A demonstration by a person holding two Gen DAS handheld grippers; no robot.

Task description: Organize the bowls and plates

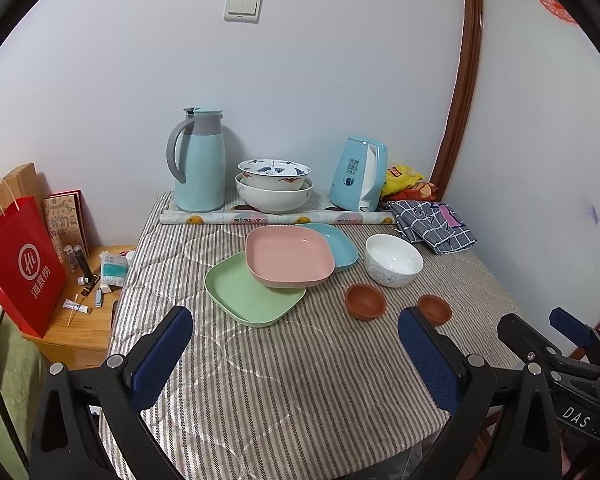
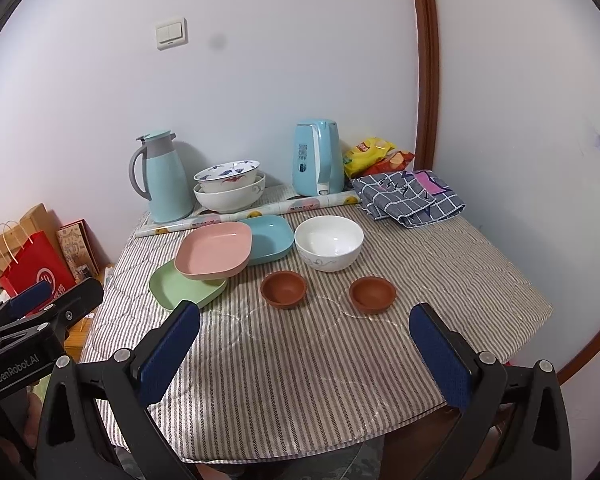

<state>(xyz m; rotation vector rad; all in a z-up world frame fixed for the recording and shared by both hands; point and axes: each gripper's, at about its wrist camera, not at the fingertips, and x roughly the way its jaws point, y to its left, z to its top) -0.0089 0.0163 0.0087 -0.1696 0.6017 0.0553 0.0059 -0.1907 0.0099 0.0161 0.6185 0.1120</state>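
A pink square plate (image 1: pixel 290 256) (image 2: pixel 214 254) rests tilted on a green plate (image 1: pixel 252 296) (image 2: pixel 180 286) and a blue plate (image 1: pixel 340 246) (image 2: pixel 272 238). A white bowl (image 1: pixel 394 260) (image 2: pixel 329 242) stands to their right. Two small brown bowls (image 1: pixel 365 301) (image 1: pixel 434 309) (image 2: pixel 283 289) (image 2: pixel 372 294) sit nearer the front. Two patterned bowls (image 1: pixel 274 188) (image 2: pixel 229 188) are stacked at the back. My left gripper (image 1: pixel 296 340) is open and empty over the table's near part. My right gripper (image 2: pixel 305 344) is open and empty, in front of the brown bowls.
The table has a striped cloth (image 1: pixel 284 380) (image 2: pixel 300 360). At the back stand a blue thermos (image 1: pixel 198 160) (image 2: pixel 166 178), a blue kettle (image 1: pixel 360 180) (image 2: pixel 318 160), a paper roll (image 1: pixel 276 218), snack bags (image 2: pixel 374 154) and a folded checked cloth (image 1: pixel 432 224) (image 2: pixel 408 196). A red bag (image 1: pixel 20 272) stands left.
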